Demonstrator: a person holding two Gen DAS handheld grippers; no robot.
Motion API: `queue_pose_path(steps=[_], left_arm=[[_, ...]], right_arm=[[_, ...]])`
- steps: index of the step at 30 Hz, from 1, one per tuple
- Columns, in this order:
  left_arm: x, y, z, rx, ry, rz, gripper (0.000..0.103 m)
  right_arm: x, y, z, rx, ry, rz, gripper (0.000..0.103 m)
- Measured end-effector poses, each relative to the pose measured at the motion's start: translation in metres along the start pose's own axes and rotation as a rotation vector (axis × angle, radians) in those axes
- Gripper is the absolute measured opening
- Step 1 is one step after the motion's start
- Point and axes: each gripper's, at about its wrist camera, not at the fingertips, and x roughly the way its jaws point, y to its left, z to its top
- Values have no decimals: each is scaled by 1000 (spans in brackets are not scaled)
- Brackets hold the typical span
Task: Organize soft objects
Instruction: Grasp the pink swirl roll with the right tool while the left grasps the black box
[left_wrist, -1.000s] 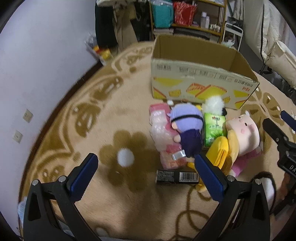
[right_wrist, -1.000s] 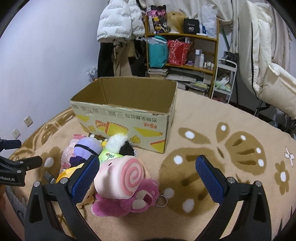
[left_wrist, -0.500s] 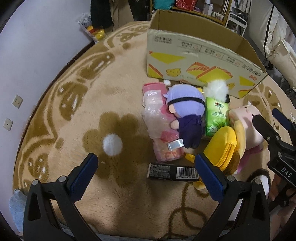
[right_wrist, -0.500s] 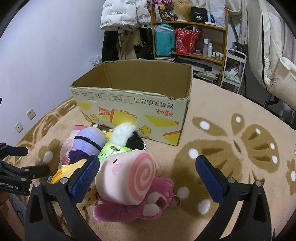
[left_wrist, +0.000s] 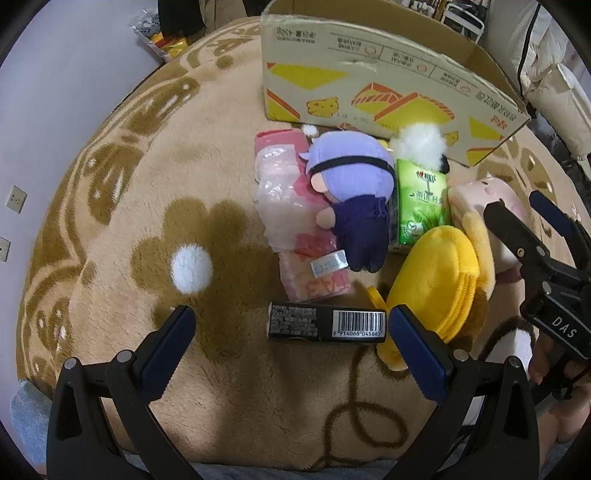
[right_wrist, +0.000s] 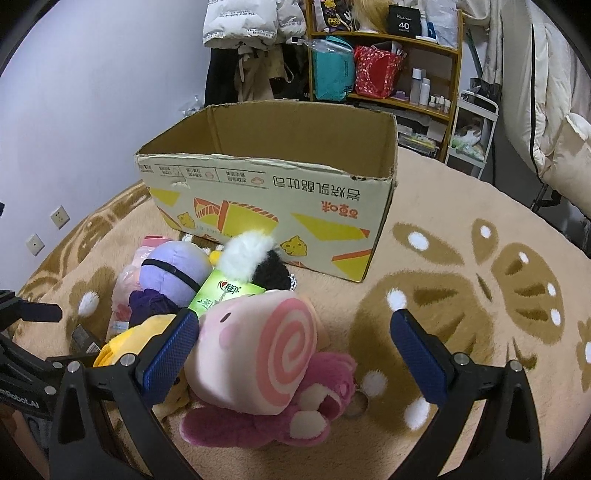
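A pile of soft things lies on the rug before an open cardboard box (left_wrist: 388, 85) (right_wrist: 266, 199). It holds a purple-haired doll (left_wrist: 351, 192) (right_wrist: 170, 273), a green tissue pack (left_wrist: 421, 203) (right_wrist: 225, 295), a pink packet (left_wrist: 291, 221), a yellow plush (left_wrist: 432, 280), a pink swirl plush (right_wrist: 258, 350) on a magenta bear (right_wrist: 295, 413), and a black box (left_wrist: 327, 326). My left gripper (left_wrist: 290, 345) is open, just above the black box. My right gripper (right_wrist: 295, 350) is open, low around the swirl plush; it also shows in the left wrist view (left_wrist: 532, 218).
The tan flower-patterned rug (left_wrist: 184, 266) covers the floor. A wall with sockets (right_wrist: 59, 218) runs on the left. A wooden shelf (right_wrist: 388, 55) with bags and bottles, hanging coats (right_wrist: 240, 37) and a white cart (right_wrist: 472, 125) stand behind the box.
Both grippers have moved forward and down toward the pile. The left now hovers by the black box, the right now brackets the swirl plush. Nothing was grasped.
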Motion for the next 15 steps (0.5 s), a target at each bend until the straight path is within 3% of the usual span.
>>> queue_pose_path(steps=[11, 15], left_arm=[[8, -6, -3, 22, 32, -12, 103], [11, -5, -3, 17, 41, -13, 103]], right_arm=[[4, -1, -2, -4, 16, 13, 103], [6, -1, -3, -3, 26, 28, 98]])
